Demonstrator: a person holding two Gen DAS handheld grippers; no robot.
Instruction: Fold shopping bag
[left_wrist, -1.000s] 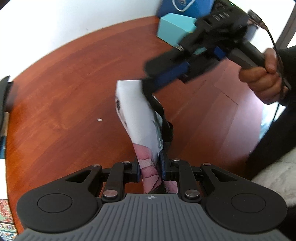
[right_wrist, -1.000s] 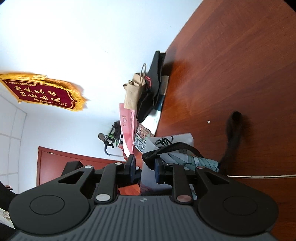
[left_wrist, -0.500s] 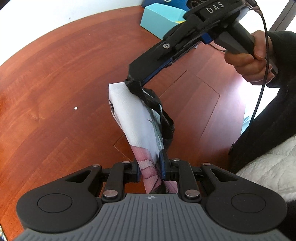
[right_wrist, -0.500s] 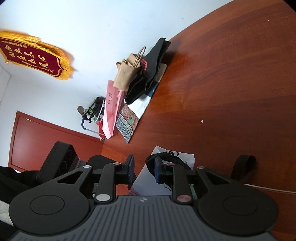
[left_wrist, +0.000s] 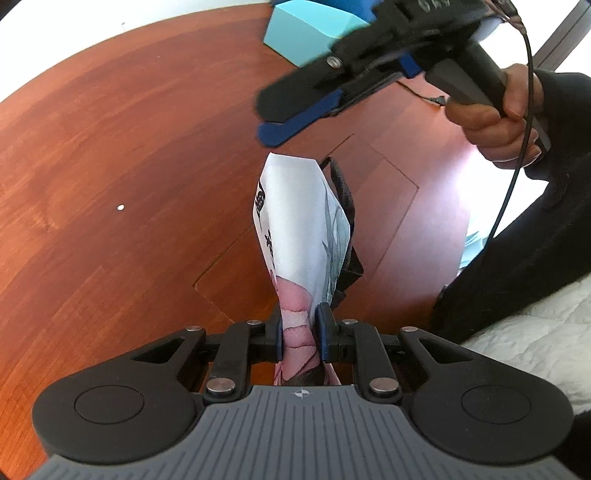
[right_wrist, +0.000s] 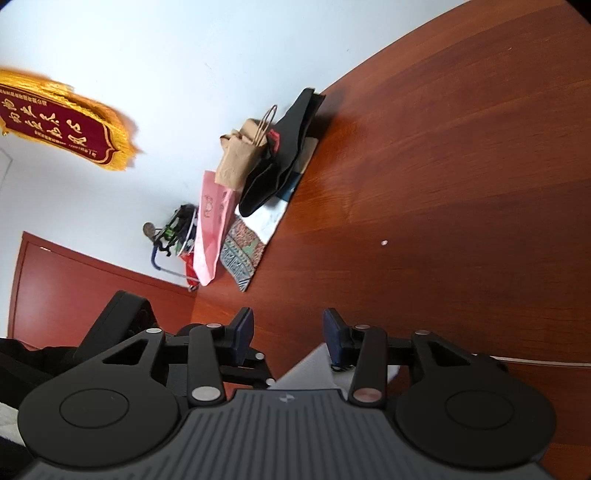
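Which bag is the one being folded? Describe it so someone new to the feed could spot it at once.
Start at the red-brown wooden table; just above it, the left hand-held gripper pinches a folded shopping bag that stands up from its pads. It is white with pink and grey print and a black strap, unlike the teal box at the table's far edge and the bags piled by the wall.

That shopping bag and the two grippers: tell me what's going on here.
A person holds a gripper in each hand over a wooden table. The left gripper is shut on the folded shopping bag, holding it up off the table with its black strap hanging alongside. The right gripper is just above the bag's far end, its jaws opening with nothing between them. Other bags are piled at the table's edge.
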